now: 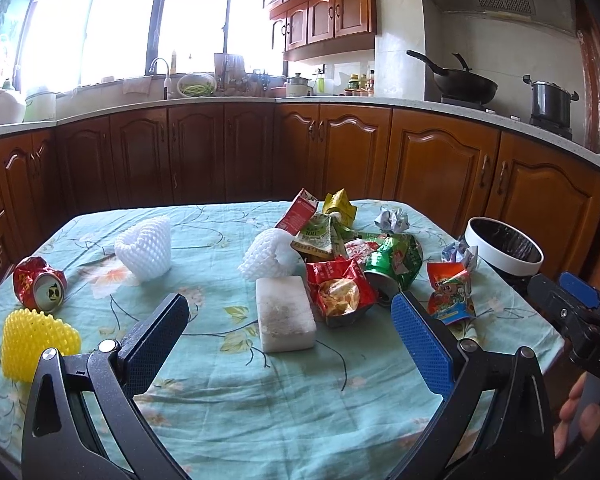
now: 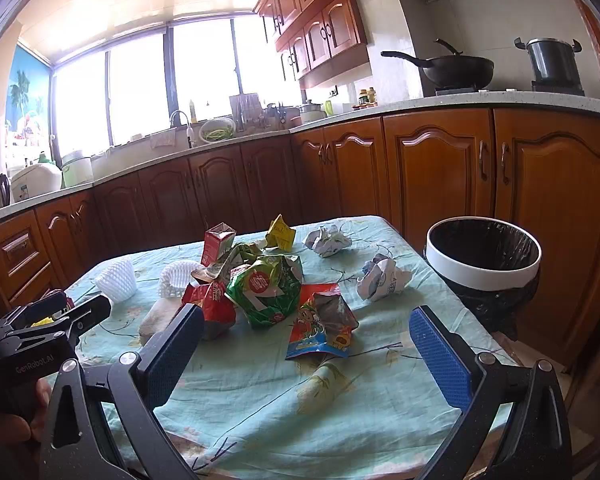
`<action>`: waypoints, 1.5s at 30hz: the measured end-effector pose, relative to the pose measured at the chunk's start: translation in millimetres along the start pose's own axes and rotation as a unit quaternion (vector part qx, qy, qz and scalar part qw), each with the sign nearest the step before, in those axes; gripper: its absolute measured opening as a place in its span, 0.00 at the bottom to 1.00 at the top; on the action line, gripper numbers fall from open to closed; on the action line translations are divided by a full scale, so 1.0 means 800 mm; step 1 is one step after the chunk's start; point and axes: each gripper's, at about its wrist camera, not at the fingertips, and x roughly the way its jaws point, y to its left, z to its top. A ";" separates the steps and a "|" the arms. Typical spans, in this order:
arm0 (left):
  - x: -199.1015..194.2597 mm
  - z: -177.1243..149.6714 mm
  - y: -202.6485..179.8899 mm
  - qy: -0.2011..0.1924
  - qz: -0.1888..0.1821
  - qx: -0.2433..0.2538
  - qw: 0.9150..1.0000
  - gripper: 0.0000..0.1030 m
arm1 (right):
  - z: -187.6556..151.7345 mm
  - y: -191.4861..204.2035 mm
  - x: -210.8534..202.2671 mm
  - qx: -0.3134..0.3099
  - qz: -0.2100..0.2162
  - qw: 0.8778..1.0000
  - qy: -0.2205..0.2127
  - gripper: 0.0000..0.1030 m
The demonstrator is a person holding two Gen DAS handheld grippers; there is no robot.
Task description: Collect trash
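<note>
Trash lies on a table with a teal flowered cloth. In the left wrist view I see a crushed red can, a yellow foam net, two white foam nets, a white foam block, snack wrappers and a crushed green can. My left gripper is open and empty above the near table. In the right wrist view my right gripper is open and empty, in front of a red and blue wrapper. Crumpled paper lies near the white-rimmed bin.
The bin with a black liner stands off the table's right edge. Wooden kitchen cabinets run behind the table. A wok and a pot sit on the stove. The other gripper shows at each view's edge.
</note>
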 end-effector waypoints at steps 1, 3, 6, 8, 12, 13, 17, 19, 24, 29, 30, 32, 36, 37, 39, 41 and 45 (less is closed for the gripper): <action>0.000 0.000 0.000 0.000 0.000 0.000 1.000 1.00 | 0.000 0.000 0.000 0.000 0.000 1.000 0.000 1.00; 0.001 0.000 0.001 0.001 0.000 0.000 1.000 1.00 | -0.001 0.000 0.001 0.001 0.000 1.000 0.001 1.00; 0.002 0.000 0.000 0.002 0.001 0.000 1.000 1.00 | -0.001 0.000 0.002 0.001 0.001 1.000 0.002 1.00; 0.003 0.000 0.000 0.003 0.002 0.000 1.000 1.00 | -0.002 0.000 0.004 0.002 0.003 1.000 0.004 1.00; 0.005 0.000 0.001 0.005 0.002 0.001 1.000 1.00 | -0.004 -0.002 0.007 0.006 0.006 1.000 0.010 1.00; 0.006 0.000 0.001 0.006 0.001 0.001 1.000 1.00 | -0.004 -0.003 0.007 0.007 0.007 1.000 0.011 1.00; 0.008 -0.001 0.002 0.011 -0.004 0.000 1.000 1.00 | -0.004 -0.005 0.010 0.011 0.010 1.000 0.017 1.00; 0.012 -0.001 0.002 0.020 -0.012 -0.002 1.000 1.00 | -0.004 -0.006 0.013 0.014 0.012 1.000 0.022 1.00; 0.024 0.000 0.013 0.041 -0.013 -0.015 0.999 1.00 | -0.004 -0.012 0.026 0.023 0.025 0.998 0.045 1.00; 0.051 0.004 0.017 0.081 -0.002 -0.016 0.997 1.00 | -0.002 -0.024 0.052 0.044 0.040 0.995 0.086 0.99; 0.058 0.003 0.017 0.091 -0.001 -0.015 0.996 1.00 | -0.002 -0.026 0.058 0.047 0.042 0.993 0.095 0.99; 0.072 0.004 0.019 0.110 -0.004 -0.016 0.994 1.00 | -0.004 -0.032 0.073 0.056 0.046 0.991 0.114 0.98; 0.099 0.004 0.020 0.144 -0.003 -0.012 0.990 1.00 | -0.006 -0.039 0.105 0.067 0.051 0.985 0.148 0.91; 0.105 0.003 0.019 0.152 -0.002 -0.010 0.988 1.00 | -0.006 -0.040 0.112 0.068 0.050 0.984 0.156 0.89; 0.116 0.001 0.016 0.164 -0.004 -0.005 0.987 1.00 | -0.007 -0.043 0.127 0.071 0.049 0.982 0.170 0.84; 0.126 0.000 0.013 0.173 -0.002 0.000 0.985 1.00 | -0.009 -0.046 0.143 0.073 0.046 0.979 0.187 0.76; 0.141 -0.002 0.011 0.186 -0.001 0.006 0.983 1.00 | -0.015 -0.051 0.163 0.085 0.056 0.972 0.210 0.49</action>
